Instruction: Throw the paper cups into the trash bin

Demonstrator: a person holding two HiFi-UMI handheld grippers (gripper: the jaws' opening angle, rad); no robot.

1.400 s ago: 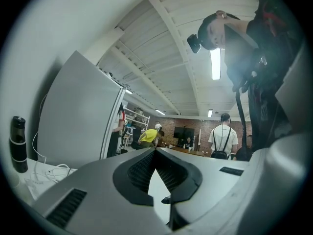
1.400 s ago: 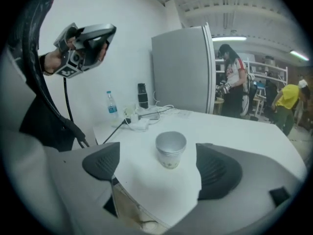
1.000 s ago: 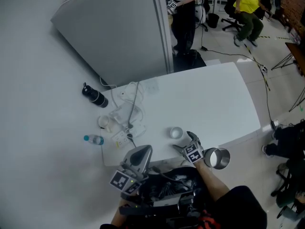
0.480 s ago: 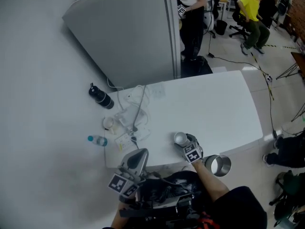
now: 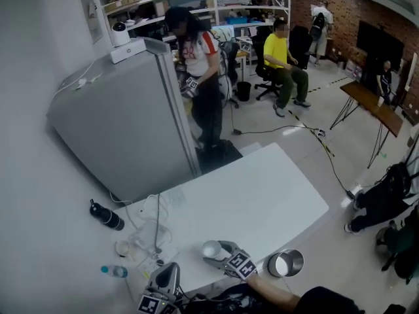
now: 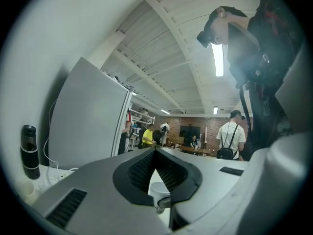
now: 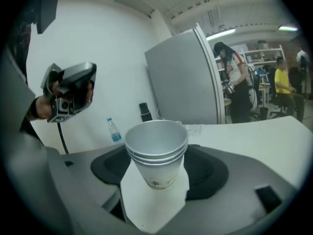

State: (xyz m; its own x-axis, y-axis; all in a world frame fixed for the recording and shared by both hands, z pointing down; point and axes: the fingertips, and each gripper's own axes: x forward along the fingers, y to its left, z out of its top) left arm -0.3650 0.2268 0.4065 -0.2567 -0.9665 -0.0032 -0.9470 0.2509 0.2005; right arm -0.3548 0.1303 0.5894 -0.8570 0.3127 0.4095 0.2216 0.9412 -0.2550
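Cups (image 7: 156, 153) upright betw. right gripper (image 5: 221, 256) jaws

Paper cups (image 5: 211, 248) sit stacked between the jaws of my right claw (image 5: 218, 254), which have just been closing on them, above the tabletop's (image 5: 262, 188) near edge. The trash bin (image 5: 285, 264) is on the floor just off that edge, right of the claw. Cable tangle (image 5: 154, 237) lies on the tabletop's left end, with flask (image 5: 107, 216) and water bottle (image 5: 112, 271) beyond the left edge, flask farther back. Partition (image 5: 124, 129) stands behind the far left corner, with a standing person (image 5: 200, 77) at its right.
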